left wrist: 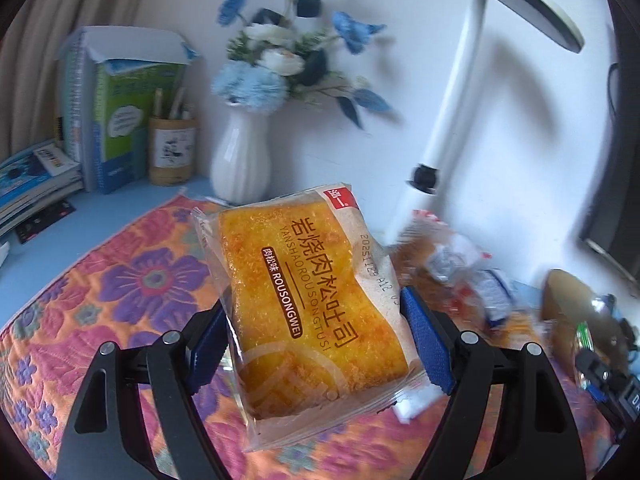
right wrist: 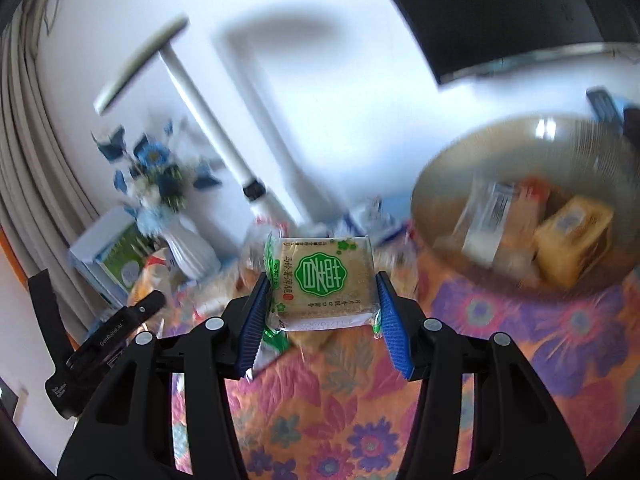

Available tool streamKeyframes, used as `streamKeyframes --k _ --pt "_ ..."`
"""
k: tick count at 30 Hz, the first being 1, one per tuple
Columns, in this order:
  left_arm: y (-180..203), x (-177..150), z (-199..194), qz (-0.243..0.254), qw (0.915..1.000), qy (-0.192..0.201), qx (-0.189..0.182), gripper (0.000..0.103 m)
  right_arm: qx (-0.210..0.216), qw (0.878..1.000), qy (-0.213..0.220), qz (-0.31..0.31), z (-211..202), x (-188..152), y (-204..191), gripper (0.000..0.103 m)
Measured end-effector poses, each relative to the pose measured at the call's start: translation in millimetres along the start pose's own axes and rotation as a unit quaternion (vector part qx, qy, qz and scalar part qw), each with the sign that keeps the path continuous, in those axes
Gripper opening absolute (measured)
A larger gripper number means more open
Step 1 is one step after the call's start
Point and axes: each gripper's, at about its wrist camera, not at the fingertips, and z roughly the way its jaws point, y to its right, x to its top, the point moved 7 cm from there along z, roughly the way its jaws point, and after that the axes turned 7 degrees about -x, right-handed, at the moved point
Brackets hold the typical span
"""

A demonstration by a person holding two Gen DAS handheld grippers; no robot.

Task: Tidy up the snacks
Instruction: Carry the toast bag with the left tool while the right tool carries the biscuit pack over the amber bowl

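My left gripper (left wrist: pixel 316 340) is shut on a clear-wrapped yellow pork-floss toast packet (left wrist: pixel 308 308) and holds it above the flowered cloth (left wrist: pixel 120 288). My right gripper (right wrist: pixel 322 316) is shut on a square cracker packet with a green label (right wrist: pixel 324 284), lifted above the cloth. A brown bowl (right wrist: pixel 448 168) at the right of the right wrist view holds several wrapped snacks, one a yellow cake packet (right wrist: pixel 572 232). A loose pile of wrapped snacks (left wrist: pixel 452 264) lies behind the toast packet in the left wrist view. The left gripper's body (right wrist: pixel 108 336) shows at the left of the right wrist view.
A white vase with blue flowers (left wrist: pixel 240 160), a white desk lamp (left wrist: pixel 448 120), a pen cup (left wrist: pixel 172 152) and standing books (left wrist: pixel 104 112) line the back wall. A dark monitor (right wrist: pixel 500 12) hangs at the upper right. The bowl's edge (left wrist: pixel 568 292) shows at right.
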Motion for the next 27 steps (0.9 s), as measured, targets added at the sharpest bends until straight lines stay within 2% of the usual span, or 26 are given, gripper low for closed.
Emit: streamKeyframes --k 6,10,14,19,27 --pt "69.1 25.4 -7.8 0.021 0.9975 -0.021 -0.065 0.079 -0.029 0.999 0.041 0.002 -27.8 54.7 34.3 0.053" --pt "133.2 30.4 -0.3 0.043 0.9913 -0.039 -0.118 0.079 -0.061 0.997 0.054 0.009 -34.0 84.2 74.6 0.053" --pt "200.9 19.6 13.6 0.058 0.9808 -0.066 -0.174 0.079 -0.085 0.995 0.052 0.028 -30.0 103.4 116.9 0.053" --pt "265.3 -7.2 35.2 0.08 0.9665 -0.104 -0.221 0.079 -0.106 0.992 0.042 0.047 -14.1 117.3 155.1 0.053" --pt "317.7 -40.6 67.6 0.096 0.9524 -0.141 -0.253 0.079 -0.123 0.99 0.03 0.054 9.9 128.1 179.4 0.053"
